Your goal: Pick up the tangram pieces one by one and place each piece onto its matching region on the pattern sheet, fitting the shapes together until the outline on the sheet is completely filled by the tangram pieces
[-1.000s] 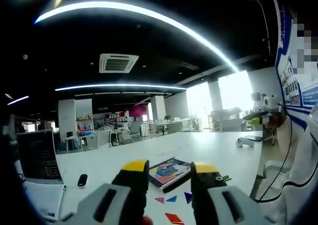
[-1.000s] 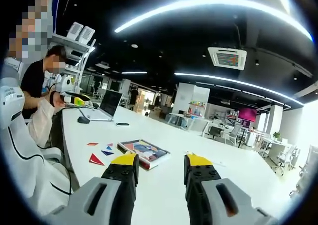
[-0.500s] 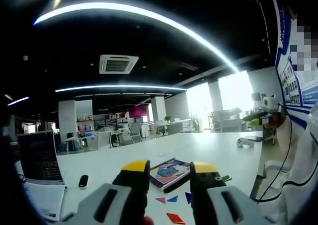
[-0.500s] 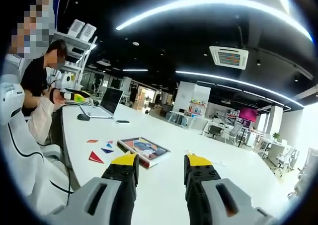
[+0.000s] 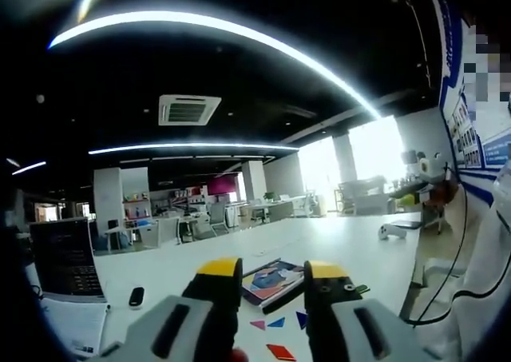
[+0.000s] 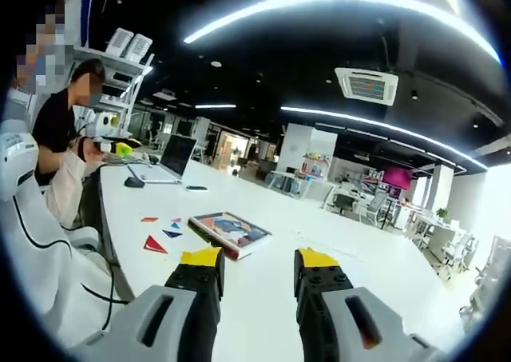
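Observation:
In the left gripper view the pattern sheet (image 5: 273, 277) lies on a dark board on the white table (image 5: 335, 238), just beyond my left gripper (image 5: 270, 270), which is open and empty. Loose tangram pieces lie nearer: a pink triangle (image 5: 257, 324), a blue triangle (image 5: 276, 322), a dark blue piece (image 5: 301, 319) and a red piece (image 5: 281, 352). In the right gripper view the same sheet (image 6: 230, 231) lies ahead left of my open, empty right gripper (image 6: 257, 257), with a red triangle (image 6: 154, 244), a blue triangle (image 6: 172, 234) and a small red piece (image 6: 149, 219) beside it.
A laptop (image 5: 65, 258) and a dark mouse (image 5: 136, 296) sit at the left of the left gripper view. In the right gripper view a seated person (image 6: 60, 130) works at the table's far left end beside another laptop (image 6: 172, 159). White chairs (image 6: 40, 242) line the near edge.
Both cameras have shifted slightly, so the table and pieces sit a little differently in the views. The pieces and sheet have not moved. Both grippers stay open.

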`<state>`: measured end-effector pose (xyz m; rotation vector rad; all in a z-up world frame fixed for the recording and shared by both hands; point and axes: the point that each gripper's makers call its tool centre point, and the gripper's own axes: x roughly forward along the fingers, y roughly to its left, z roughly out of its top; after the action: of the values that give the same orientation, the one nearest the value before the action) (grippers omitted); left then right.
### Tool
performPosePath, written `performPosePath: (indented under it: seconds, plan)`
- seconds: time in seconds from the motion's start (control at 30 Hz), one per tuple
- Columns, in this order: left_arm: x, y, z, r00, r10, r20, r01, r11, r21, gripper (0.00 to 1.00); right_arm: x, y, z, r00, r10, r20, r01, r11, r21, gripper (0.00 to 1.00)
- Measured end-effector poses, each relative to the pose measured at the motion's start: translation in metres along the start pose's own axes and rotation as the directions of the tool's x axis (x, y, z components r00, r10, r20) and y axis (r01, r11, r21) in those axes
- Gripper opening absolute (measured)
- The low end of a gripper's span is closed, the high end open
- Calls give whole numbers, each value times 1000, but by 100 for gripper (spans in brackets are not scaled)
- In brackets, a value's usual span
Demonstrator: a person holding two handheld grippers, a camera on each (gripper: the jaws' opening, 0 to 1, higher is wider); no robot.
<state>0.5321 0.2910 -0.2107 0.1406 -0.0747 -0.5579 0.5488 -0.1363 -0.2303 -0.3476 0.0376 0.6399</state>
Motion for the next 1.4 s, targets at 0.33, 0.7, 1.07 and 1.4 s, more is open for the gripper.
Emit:
performPosePath:
  seconds: [0.33, 0.7, 1.07, 1.4]
  plan:
    - [5, -6, -1, 1000, -27, 1, 27, 1000, -1, 33, 4, 21, -15, 983, 46, -180, -71, 989, -132, 36]
    - [5, -5, -2, 1000, -31, 0, 31, 1000, -2, 32, 26, 52, -5, 969, 133, -207, -174, 966, -191, 36]
    - [4, 0, -3, 1000, -21, 0, 21, 1000, -9, 32, 42, 81, 25, 946, 249, -207, -295, 927, -232, 37]
    - [0, 3, -3, 1000, -15, 8, 15, 1000, -19, 32, 55, 115, 47, 906, 342, -249, -408, 862, -300, 38]
